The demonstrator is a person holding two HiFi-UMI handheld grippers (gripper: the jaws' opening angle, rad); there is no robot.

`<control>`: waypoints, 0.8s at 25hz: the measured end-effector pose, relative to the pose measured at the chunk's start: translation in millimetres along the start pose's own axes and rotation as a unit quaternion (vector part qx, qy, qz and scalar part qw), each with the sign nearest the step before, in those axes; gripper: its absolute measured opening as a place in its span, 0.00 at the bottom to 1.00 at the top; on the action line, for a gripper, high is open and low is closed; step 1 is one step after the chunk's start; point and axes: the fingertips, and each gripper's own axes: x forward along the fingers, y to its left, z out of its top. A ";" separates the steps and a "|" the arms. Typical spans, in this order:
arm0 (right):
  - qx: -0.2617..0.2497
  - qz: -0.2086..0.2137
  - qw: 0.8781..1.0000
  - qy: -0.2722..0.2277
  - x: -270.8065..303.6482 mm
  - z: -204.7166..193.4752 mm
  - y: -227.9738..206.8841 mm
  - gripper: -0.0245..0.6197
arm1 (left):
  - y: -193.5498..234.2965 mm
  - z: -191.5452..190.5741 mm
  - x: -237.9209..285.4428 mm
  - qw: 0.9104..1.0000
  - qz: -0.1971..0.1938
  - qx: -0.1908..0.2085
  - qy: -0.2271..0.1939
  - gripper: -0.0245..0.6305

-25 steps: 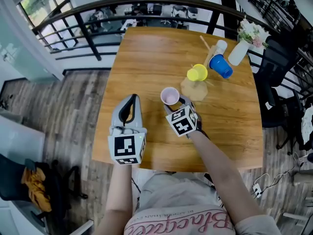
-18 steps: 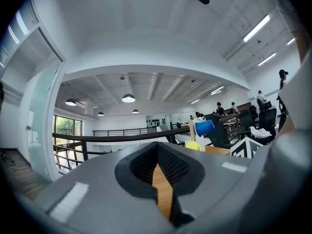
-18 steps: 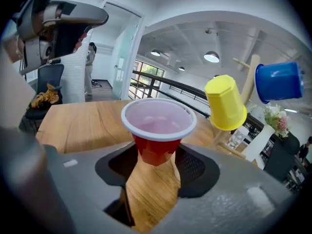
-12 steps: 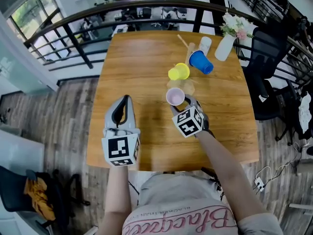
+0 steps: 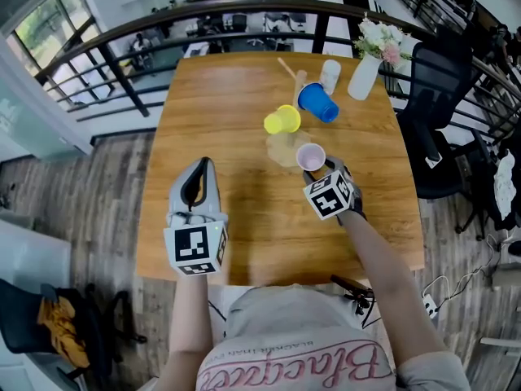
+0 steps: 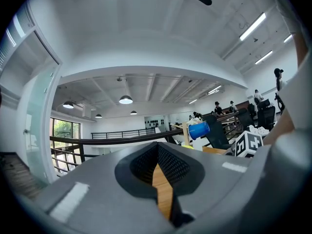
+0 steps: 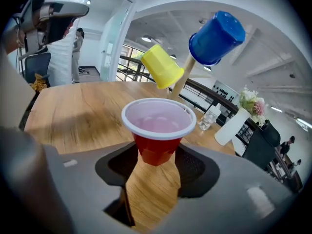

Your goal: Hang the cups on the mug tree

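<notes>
red cup point(image 7: 157, 130) stands upright between the fingers point(image 7: 199, 170) of the right gripper point(image 7: 156, 155), which clamp its lower body and hold it above the counter point(image 5: 220, 96), just beside the base of the mug tree point(image 5: 282, 149). yellow cup point(image 5: 282, 120) and blue cup point(image 5: 317, 103) hang tilted on the tree's pegs. left gripper point(image 5: 200, 179) hovers well apart over the counter's near left part, fingers closed together on nothing.
</notes>
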 end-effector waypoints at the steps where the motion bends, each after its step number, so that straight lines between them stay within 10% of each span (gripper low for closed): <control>1: -0.002 -0.005 1.000 0.011 1.1 -6.1 -6.1 0.41 | -2.1 0.3 1.4 1.000 -0.002 0.002 0.001 0.05; 20: -0.125 -0.106 0.979 0.120 32.6 -18.8 -66.7 0.41 | 10.7 -5.3 -2.1 1.000 0.019 0.012 0.011 0.05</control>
